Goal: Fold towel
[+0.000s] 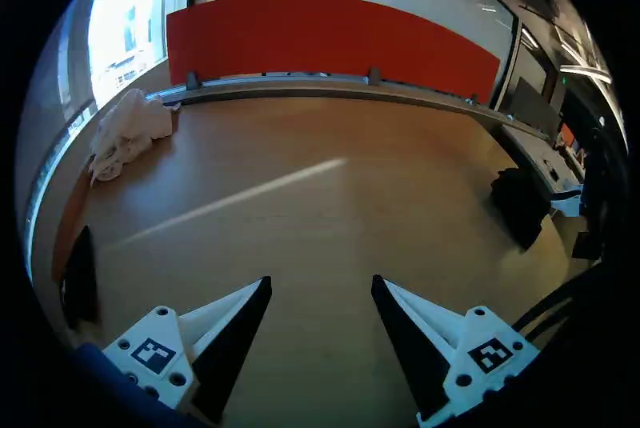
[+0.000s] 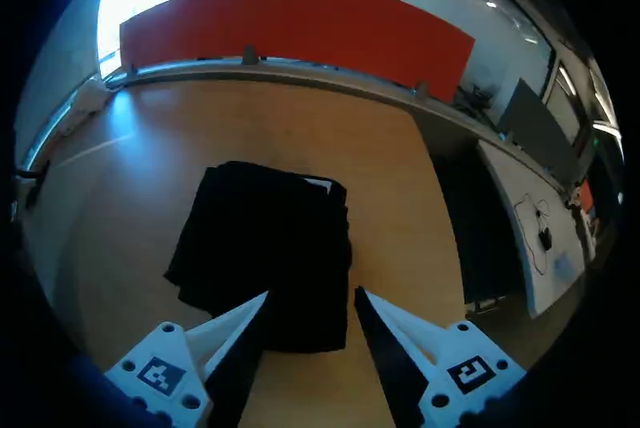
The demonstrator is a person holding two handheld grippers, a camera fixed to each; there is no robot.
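Apparently most of the folding is done on the black towel [image 2: 264, 252]. We see it lying on the wooden table [image 1: 336, 204] as a flat, roughly rectangular stack with layers showing at its far edge, where a small pale patch peeks out at the far right corner. Its left side is ragged, with a flap jutting out low on that side, so we judge that squaring up or one more fold may remain. A crumpled white cloth [image 1: 128, 136] sits in the far left corner of the table beside the red divider [image 1: 320, 36], untouched and unfolded. If it belongs to the job, that part is not yet begun.

The towel's long axis runs away from the right gripper [image 2: 312, 292] toward the divider, nearly in line with the gripper's fingers and leaning a little to the left at the near end. Its near short edge lies under and just beyond the fingertips.

Both tools are spread wide and hold nothing. The right gripper hovers over the towel's near edge, and whether it touches the cloth we cannot tell. The left gripper [image 1: 320, 280] hangs over bare wood, well apart from the white cloth.
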